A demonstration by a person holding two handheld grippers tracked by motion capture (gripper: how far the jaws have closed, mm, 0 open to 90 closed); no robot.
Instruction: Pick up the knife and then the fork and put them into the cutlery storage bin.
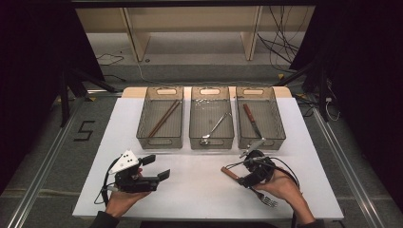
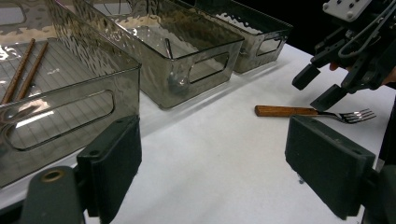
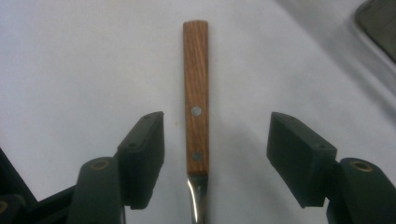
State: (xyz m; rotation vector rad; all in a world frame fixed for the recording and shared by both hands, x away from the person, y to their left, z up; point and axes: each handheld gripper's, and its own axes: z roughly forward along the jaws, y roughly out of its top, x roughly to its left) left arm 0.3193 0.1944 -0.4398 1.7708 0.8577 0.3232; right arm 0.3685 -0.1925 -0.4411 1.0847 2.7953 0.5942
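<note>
Fork [image 3: 196,107] between parted right gripper [image 3: 215,154] pads, 2 rivets visible there, left gripper [image 2: 229,158] wide apart, holding nothing

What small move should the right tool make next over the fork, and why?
Probably lower a little and close on the fork's wooden handle. The right tool is open, its jaws stand either side of the handle without touching it, and the fork lies flat on the white table.
</note>
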